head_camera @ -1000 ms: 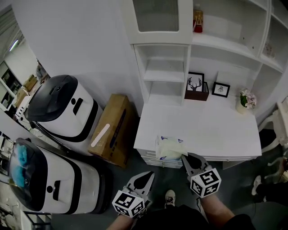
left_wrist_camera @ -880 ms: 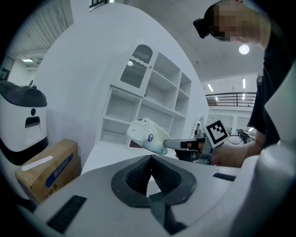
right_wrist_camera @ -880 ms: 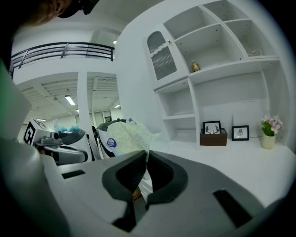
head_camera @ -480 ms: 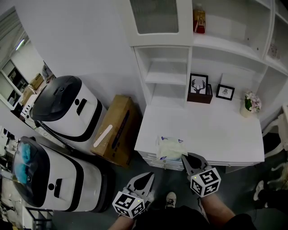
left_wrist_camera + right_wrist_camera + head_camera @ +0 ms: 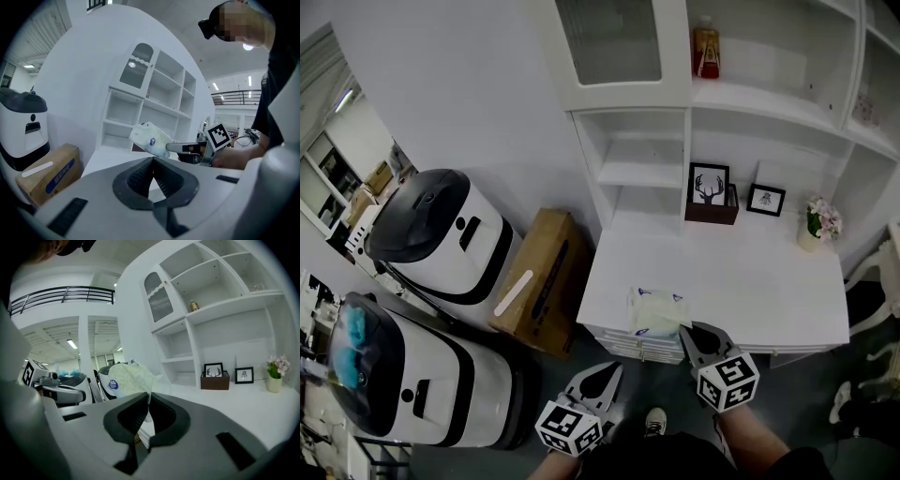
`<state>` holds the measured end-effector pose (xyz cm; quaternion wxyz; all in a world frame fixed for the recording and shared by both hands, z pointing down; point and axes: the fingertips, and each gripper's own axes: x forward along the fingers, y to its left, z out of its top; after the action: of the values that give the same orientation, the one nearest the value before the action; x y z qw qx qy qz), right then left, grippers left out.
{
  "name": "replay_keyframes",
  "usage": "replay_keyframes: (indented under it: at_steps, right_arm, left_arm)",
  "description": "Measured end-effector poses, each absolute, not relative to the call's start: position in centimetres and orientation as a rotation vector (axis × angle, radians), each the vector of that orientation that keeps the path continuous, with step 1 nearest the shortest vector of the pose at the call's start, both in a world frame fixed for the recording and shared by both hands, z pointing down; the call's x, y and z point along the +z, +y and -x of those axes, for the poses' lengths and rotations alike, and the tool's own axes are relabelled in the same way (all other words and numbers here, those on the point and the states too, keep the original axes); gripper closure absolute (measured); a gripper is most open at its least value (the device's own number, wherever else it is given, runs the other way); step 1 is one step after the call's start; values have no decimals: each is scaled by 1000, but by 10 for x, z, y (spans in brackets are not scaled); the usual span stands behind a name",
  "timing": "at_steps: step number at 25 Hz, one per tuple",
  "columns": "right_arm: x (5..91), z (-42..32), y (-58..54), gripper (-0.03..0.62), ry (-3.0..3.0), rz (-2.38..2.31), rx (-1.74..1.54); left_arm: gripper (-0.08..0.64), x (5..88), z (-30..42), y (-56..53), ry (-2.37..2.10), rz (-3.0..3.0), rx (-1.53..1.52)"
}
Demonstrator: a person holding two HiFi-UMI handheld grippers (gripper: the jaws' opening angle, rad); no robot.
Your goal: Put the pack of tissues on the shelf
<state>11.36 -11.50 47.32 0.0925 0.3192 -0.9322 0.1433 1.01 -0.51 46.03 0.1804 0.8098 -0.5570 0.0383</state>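
The pack of tissues (image 5: 656, 311), pale yellow-white with a blue logo, hangs over the front edge of the white desk (image 5: 759, 277). My right gripper (image 5: 687, 332) is shut on its near end. In the right gripper view the pack (image 5: 125, 379) sticks up and left from between the jaws of the right gripper (image 5: 147, 401). My left gripper (image 5: 609, 369) is lower and to the left, off the desk, shut on nothing. In the left gripper view the left gripper (image 5: 152, 161) points towards the pack (image 5: 151, 137). The white shelf unit (image 5: 645, 161) rises at the back of the desk.
Two white machines with black tops (image 5: 441, 225) (image 5: 384, 375) stand at the left, with a cardboard box (image 5: 534, 274) beside the desk. On the desk are two picture frames (image 5: 708, 185) (image 5: 765, 200) and a flower pot (image 5: 817, 222). A bottle (image 5: 705, 52) stands on an upper shelf.
The head view has tilted a little, so the shelf unit sits slightly lower in the picture. Both grippers and the held pack keep nearly the same places.
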Motion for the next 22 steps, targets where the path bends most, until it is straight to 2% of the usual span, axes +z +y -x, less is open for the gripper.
replay_keyframes:
  at_steps: [22]
  right_arm:
    - [470, -119, -131, 584, -2753, -952, 412]
  left_arm:
    - [555, 451, -1, -27, -1606, -2292, 88]
